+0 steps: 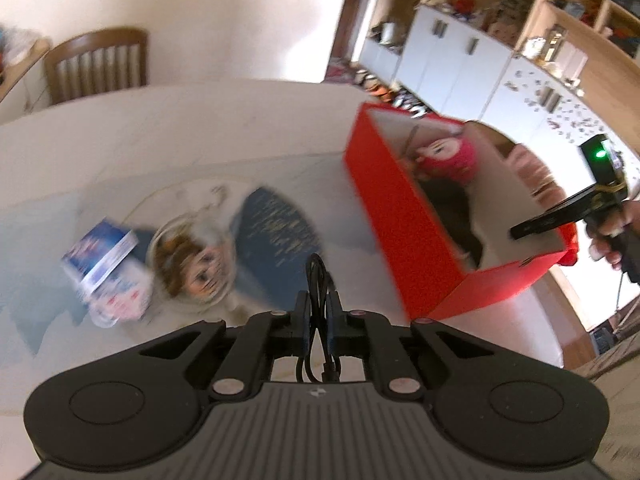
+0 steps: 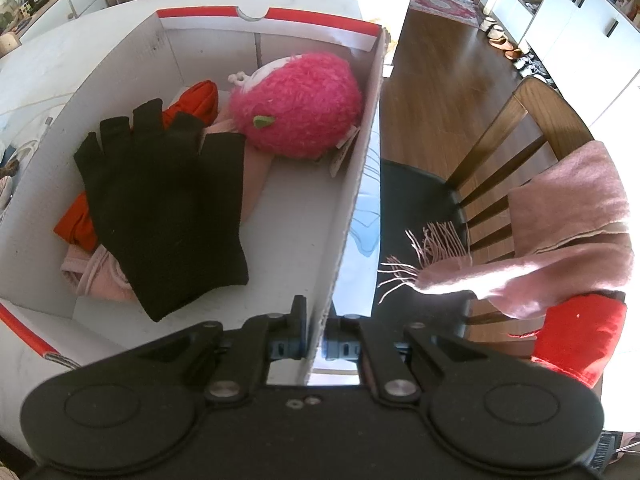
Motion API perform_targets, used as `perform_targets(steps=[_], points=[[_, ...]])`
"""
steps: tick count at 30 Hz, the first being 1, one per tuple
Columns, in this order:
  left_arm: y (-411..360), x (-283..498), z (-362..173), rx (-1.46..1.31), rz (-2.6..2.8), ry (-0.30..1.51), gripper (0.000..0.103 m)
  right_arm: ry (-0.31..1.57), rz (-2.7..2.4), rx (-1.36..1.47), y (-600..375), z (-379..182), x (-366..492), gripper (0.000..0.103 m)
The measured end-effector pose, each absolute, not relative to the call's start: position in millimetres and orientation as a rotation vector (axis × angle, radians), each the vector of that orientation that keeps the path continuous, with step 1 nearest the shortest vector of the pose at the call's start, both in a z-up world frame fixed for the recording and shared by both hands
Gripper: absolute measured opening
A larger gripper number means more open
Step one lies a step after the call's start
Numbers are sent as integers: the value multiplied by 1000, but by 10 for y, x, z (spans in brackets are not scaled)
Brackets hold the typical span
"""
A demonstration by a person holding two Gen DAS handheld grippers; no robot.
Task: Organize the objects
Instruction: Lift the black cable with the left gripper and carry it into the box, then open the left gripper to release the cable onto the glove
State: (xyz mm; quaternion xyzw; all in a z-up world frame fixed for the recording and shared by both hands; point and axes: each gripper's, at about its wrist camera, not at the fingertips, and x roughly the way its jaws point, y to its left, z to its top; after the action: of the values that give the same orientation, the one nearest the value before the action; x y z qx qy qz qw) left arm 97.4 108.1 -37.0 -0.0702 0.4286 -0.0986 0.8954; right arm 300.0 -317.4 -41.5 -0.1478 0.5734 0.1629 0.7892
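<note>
A red cardboard box (image 1: 404,216) with a white inside stands on the white table (image 1: 200,128). My right gripper (image 2: 316,340) is shut on the box's right wall (image 2: 356,184). Inside lie a black glove (image 2: 168,208), a pink plush toy (image 2: 304,108), an orange cloth (image 2: 200,100) and a pink cloth (image 2: 100,280). My left gripper (image 1: 319,312) is shut on a black cable (image 1: 316,280) and hangs above the table, left of the box. The right gripper also shows in the left wrist view (image 1: 560,216).
On the table to the left lie a doll face under a clear dome (image 1: 196,268), a blue-white package (image 1: 104,256) and a dark blue cloth (image 1: 276,224). A wooden chair (image 2: 512,152) with a pink scarf (image 2: 560,232) stands right of the table. Another chair (image 1: 96,64) stands behind.
</note>
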Motion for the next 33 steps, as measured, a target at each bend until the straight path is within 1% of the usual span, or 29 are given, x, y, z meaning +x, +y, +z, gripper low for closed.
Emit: perform_targets(steps=[9,16,25,33], points=[[424,1378,53,-78,-376,807,7,1233,351,-310,-3187,-420,2998,6],[-49,1785,169,-13,-476,771,6,1232,356,-311,-3194,-426,3004,6],[-563,2310,-26,26,-558,805,5,1231,366,-300,-3211,-427,3005,6],[-979,2662,-417,68,-620,868,5,1232,375,-287,-3235,-430,3013,7]])
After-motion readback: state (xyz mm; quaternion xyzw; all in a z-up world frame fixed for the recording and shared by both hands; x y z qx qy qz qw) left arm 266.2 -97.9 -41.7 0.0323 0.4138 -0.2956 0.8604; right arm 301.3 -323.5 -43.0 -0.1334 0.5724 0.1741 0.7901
